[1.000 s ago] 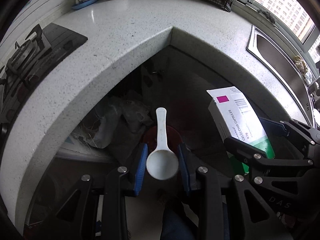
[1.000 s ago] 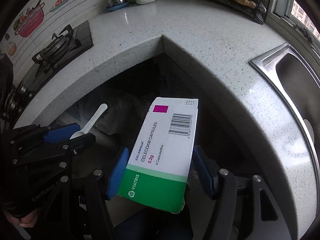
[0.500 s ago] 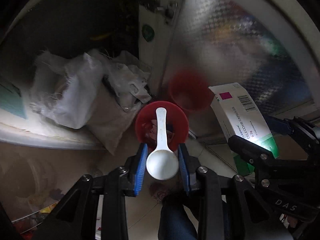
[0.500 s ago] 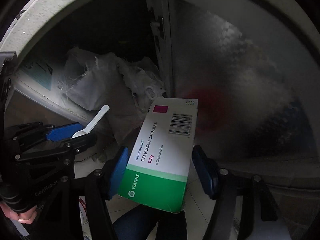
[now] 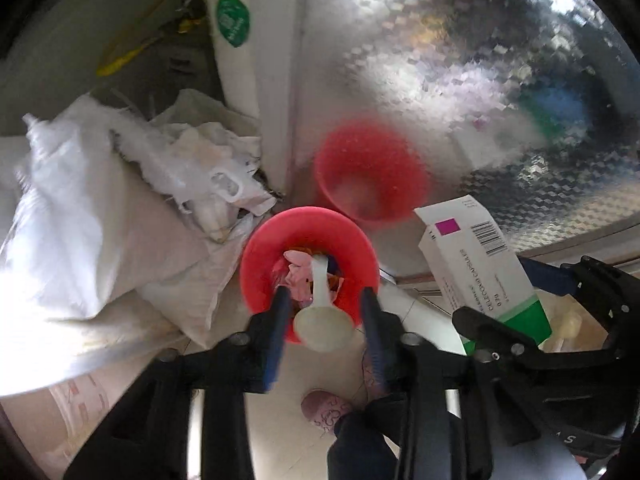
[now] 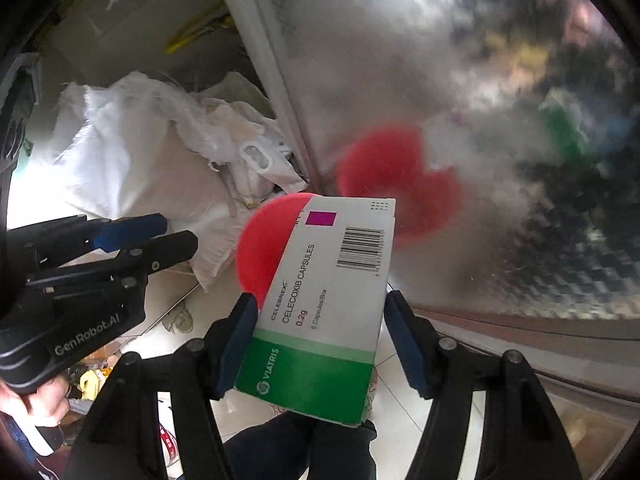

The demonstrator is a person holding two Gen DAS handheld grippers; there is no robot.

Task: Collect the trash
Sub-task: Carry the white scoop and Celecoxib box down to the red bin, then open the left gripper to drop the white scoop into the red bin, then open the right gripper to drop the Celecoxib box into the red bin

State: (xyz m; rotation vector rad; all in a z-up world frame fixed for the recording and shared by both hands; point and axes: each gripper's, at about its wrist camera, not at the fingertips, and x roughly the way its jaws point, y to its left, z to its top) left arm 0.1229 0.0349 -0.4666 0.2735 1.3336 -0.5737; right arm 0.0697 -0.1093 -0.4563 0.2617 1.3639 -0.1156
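**Two grippers over the red bin**

Two grippers point steeply down at a red bin (image 5: 256, 264) on the floor. The left gripper (image 5: 324, 308) has just been opening: its jaws stand apart, and the white scoop (image 5: 322, 320) sits loose between them, clear of both pads, handle reaching into the bin ahead. The right gripper (image 6: 320, 344) is clamped on a medicine box (image 6: 320, 300), which juts forward past the jaws, covering part of the bin's rim.

We see the red bin (image 5: 256, 256) open from above w/ trash inside; white sacks (image 5: 92, 208) crowd its left, a reflective cabinet door (image 5: 460, 80) walls the far side, bare floor tile (image 5: 276, 420) lies nearest us.
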